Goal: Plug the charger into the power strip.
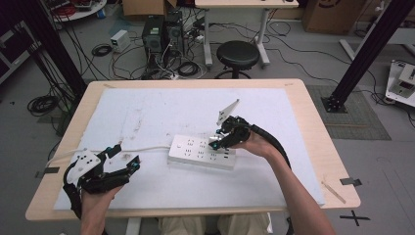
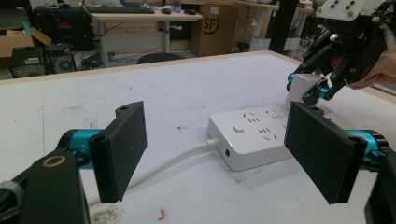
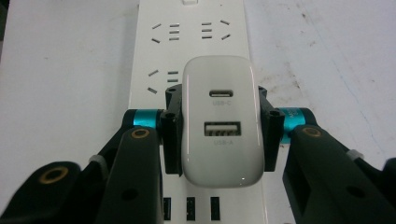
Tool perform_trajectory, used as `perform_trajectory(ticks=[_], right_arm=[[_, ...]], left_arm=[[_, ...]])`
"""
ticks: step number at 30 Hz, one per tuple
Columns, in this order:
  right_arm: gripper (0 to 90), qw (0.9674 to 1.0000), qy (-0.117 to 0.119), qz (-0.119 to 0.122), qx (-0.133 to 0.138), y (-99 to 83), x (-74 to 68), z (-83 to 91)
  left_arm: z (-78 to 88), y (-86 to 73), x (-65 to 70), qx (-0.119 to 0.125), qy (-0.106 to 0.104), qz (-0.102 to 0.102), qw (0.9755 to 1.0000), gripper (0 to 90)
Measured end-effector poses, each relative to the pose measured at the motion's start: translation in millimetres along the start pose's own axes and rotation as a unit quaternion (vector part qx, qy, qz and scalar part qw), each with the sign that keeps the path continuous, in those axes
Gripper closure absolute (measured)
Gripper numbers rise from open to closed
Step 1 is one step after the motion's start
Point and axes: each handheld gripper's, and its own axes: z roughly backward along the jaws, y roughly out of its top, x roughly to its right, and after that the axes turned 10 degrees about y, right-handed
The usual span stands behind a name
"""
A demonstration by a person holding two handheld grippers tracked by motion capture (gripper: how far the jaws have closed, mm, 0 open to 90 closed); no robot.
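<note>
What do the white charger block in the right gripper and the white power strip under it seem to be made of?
White USB charger block: looks like glossy moulded plastic, given the bright highlights along its rounded edges. White rectangular power strip: probably hard plastic with a duller, satin finish; its face shows little glare. Flat black gripper pads on the left gripper look matte, perhaps rubber or foam; hard to tell.

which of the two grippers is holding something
The right gripper: its jaws clamp a white charger above the power strip. The left gripper stands open, empty.

The charger (image 3: 222,121) hides its own prongs and part of the power strip (image 3: 187,42) beneath it.
</note>
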Motion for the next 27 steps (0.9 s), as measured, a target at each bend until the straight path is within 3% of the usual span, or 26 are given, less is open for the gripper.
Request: perform_trajectory(ticks=[5,11,17,24,27], right_arm=[[63.3,0.9999,-0.006,0.015,-0.003,0.2,-1.2,-0.9],[63.3,0.9999,0.002,0.013,0.003,-1.3,1.0,-0.6],[63.3,0.9995,-0.011,0.031,-0.003,-0.7,-3.9,-1.4],[63.3,0.9993,-0.019,0.031,0.003,-2.8,-5.6,-1.4],[63.4,0.9998,0.002,0.009,0.019,-5.8,1.7,-0.5]], left_arm=[[-0.3,0.6,1.6,0.001,-0.001,0.002,1.0000,21.1],[0.4,-0.6,2.3,0.000,-0.002,0.002,1.0000,21.1],[2.4,0.2,1.6,0.001,0.000,0.001,1.0000,21.1],[3.4,-0.7,1.1,-0.001,0.002,0.001,1.0000,21.2],[2.6,-0.7,2.8,0.000,-0.001,0.000,1.0000,21.3]])
